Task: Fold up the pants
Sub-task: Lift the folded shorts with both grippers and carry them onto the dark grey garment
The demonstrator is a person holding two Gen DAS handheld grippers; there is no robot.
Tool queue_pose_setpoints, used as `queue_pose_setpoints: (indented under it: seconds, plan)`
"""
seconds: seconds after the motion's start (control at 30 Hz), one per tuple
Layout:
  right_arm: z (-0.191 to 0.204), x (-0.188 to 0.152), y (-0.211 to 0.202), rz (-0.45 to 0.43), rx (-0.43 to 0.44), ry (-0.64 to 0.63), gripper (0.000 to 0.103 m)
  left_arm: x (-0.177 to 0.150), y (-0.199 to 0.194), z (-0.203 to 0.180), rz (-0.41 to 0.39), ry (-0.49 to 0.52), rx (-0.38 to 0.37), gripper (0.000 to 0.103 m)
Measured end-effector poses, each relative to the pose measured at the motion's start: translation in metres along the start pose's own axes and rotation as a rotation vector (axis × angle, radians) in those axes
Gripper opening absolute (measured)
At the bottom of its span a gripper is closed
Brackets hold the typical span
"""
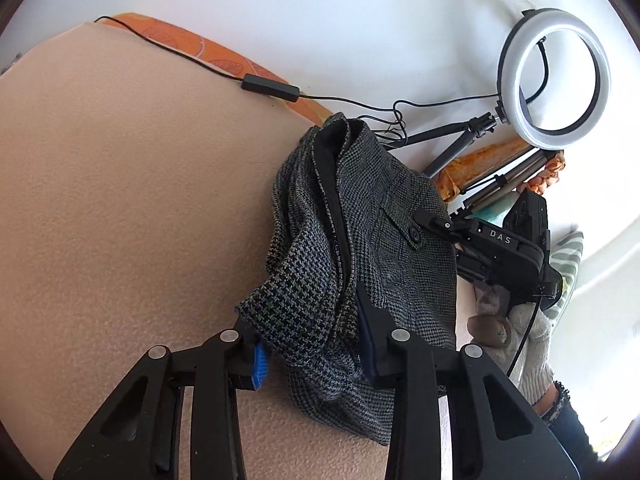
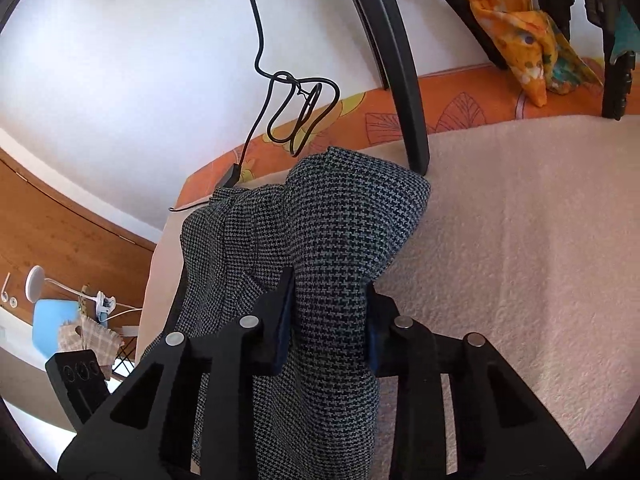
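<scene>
White wall behind; a bed with a pale pink fleece blanket (image 1: 120,208) over an orange leaf-print sheet (image 2: 460,112). Ring light (image 1: 556,76) on a small tripod at 1 o'clock in the left wrist view, its cable (image 1: 192,58) trailing across the blanket's far edge.

Pants (image 1: 360,248), grey houndstooth, bunched in a heap near the bed's far edge, a buttoned pocket flap showing at 3 o'clock on the heap. Not yet flat; no clean fold visible.

Left gripper (image 1: 316,350): fingers pinching a thick gather of the cloth at the near end of the heap, blue pad against the weave. Right gripper (image 2: 330,320): fingers pressed in on a rolled ridge of the same fabric, cloth bulging above and below the pinch. In the left view the right gripper sits at 3 o'clock, held by a gloved hand (image 1: 528,344).

Judgement: the step in hand looks like lifting and spreading the garment before any fold. To do it well:
- raise both grips together so the heap unrolls and hangs free;
- draw the hands apart until the cloth between them goes taut;
- keep clear of the tripod legs and the looped cable at 12 o'clock;
- lay it down toward the open blanket at 9 o'clock, legs aligned.

Risk: both pinches hold several layers, so one layer may slip.
</scene>
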State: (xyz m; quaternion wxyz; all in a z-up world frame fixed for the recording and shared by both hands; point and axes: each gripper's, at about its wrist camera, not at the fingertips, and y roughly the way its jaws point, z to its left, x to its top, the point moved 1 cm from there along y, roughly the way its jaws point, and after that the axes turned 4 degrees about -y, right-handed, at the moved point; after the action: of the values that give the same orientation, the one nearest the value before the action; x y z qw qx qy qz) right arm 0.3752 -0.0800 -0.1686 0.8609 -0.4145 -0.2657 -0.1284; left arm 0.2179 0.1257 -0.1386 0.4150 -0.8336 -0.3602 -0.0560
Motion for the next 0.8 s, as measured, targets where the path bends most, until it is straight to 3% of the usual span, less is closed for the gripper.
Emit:
queue_pose_setpoints:
  seconds: [0.47, 0.8]
  plan:
    - [0.060, -0.001, -0.045, -0.066, -0.113, -0.251, 0.021, -0.016, -0.007, -0.041, 0.030, 0.127, -0.069, 0.030]
    - [0.043, -0.001, -0.104, -0.107, -0.157, -0.299, 0.020, -0.035, -0.003, -0.088, 0.056, 0.185, -0.158, 0.030]
